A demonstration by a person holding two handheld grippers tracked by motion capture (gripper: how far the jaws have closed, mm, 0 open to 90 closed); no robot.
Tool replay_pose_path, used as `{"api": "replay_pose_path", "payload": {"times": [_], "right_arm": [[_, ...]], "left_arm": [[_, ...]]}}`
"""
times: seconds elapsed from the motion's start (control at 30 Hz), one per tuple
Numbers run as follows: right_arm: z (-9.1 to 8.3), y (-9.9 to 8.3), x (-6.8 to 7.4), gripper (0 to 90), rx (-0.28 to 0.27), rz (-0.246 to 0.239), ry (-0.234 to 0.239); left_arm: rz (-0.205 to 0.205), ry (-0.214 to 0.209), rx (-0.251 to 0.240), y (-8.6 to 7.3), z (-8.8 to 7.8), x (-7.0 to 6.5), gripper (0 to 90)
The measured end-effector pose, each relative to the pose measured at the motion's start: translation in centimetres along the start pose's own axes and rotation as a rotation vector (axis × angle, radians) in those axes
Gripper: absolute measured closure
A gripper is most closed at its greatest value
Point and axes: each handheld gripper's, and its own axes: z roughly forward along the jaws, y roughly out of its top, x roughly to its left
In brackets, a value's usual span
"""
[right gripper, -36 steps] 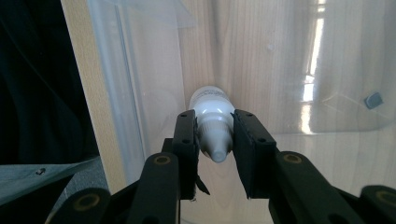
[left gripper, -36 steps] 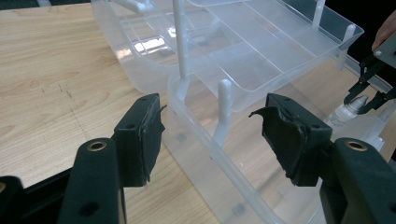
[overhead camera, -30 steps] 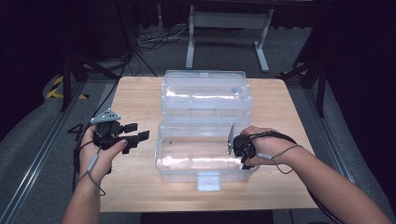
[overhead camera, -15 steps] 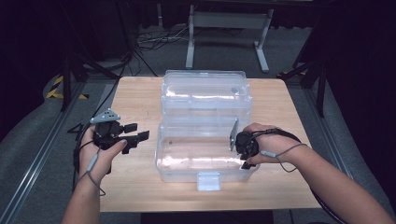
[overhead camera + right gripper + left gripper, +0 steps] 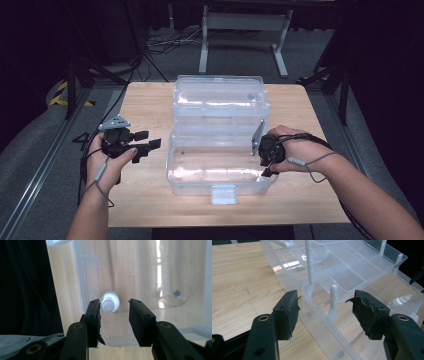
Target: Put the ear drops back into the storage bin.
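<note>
**Bottle released into the open box; closing not yet begun**

Setup: a clear plastic storage box with a fold-out upper tray [image 5: 220, 145] stands open mid-table on the pale wooden table [image 5: 150, 100]. Its divided tray [image 5: 352, 267] is swung up and back on white plastic support arms [image 5: 333, 300], so the lower tub is exposed. White front latch [image 5: 223, 194] sits at 6 o'clock of the tub, unfastened.

Task object: a small white-capped translucent plastic bottle [image 5: 109, 301] rests on the tub floor, near the wall at the tub's 3 o'clock side. In the left gripper view it shows [image 5: 402, 301] through the clear wall, apparently lying tilted; exact pose hard to tell.

Right gripper [image 5: 115, 315]: points down over the tub's 3 o'clock end. Jaws have just been opening; they stand apart with the bottle below and beyond them, nearer the left pad, neither pad pressing it. Judged: released.

Left gripper [image 5: 327, 312]: parked outside the tub at its 9 o'clock side, jaws spread wide. In its own view they frame the tub's corner rim and a support arm without contact. Holding nothing.

Progress, as a judgement: placing the bottle in the tub looks done. Remaining, most likely: clear the right gripper from the tub, fold the tray down, shut the lid, snap the latch. Left gripper seems staged for the fold-down.
</note>
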Motion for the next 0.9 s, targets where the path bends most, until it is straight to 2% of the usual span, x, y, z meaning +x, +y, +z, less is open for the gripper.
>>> {"api": "replay_pose_path", "payload": {"times": [0.5,0.63,0.9], "right_arm": [[-2.9,-3.0,0.1,60.6,-0.105,0.067,-0.039],[-3.2,-3.4,0.6,60.1,-0.123,0.068,-0.056],[-3.5,-3.2,2.4,59.0,-0.194,0.02,-0.055]], "left_arm": [[0.002,0.003,0.009,0.1,0.2,-0.1,37.7],[0.01,0.002,0.013,0.1,0.2,-0.1,37.5],[0.006,0.003,0.005,0.0,0.1,-0.3,37.5]]}}
